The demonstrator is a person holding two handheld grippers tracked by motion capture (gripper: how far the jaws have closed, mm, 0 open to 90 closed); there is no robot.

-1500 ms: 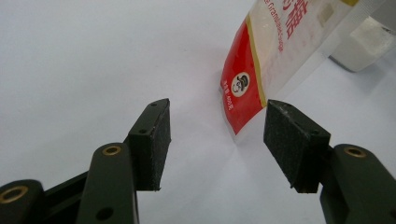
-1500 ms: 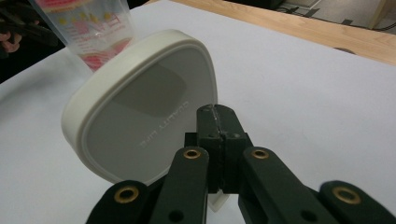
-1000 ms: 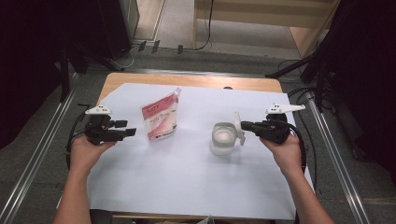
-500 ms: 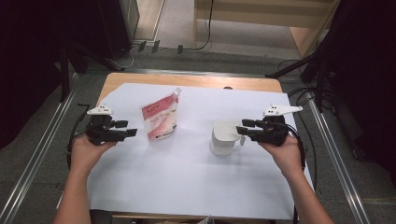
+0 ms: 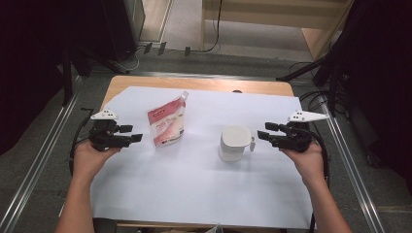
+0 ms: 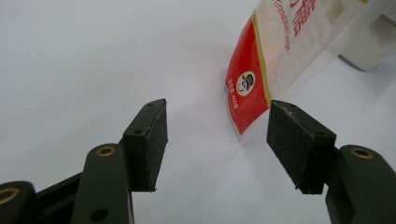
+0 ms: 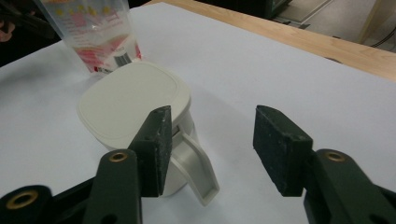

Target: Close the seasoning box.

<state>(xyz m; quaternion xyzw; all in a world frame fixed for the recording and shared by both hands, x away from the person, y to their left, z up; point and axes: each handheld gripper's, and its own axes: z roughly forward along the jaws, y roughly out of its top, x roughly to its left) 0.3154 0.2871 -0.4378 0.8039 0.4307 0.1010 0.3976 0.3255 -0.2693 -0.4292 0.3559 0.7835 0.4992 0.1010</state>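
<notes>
High view – jug: white lidded jug stands upright mid-sheet, handle toward the right gripper; probably rigid plastic, light if empty.
High view – pouch: red-and-white spouted pouch stands just ahead of the left gripper; likely soft, floppy and slick.
High view – room: white sheet leaves wide bare room toward the person; wooden table edge lies beyond.
Left gripper view: jaws spread, nothing between; pouch corner is close ahead, so pinching a sealed edge seems best.
Right gripper view: jaws have just been opening, nothing pinched; jug handle sits beside the left pad and looks the surest hold.
</notes>
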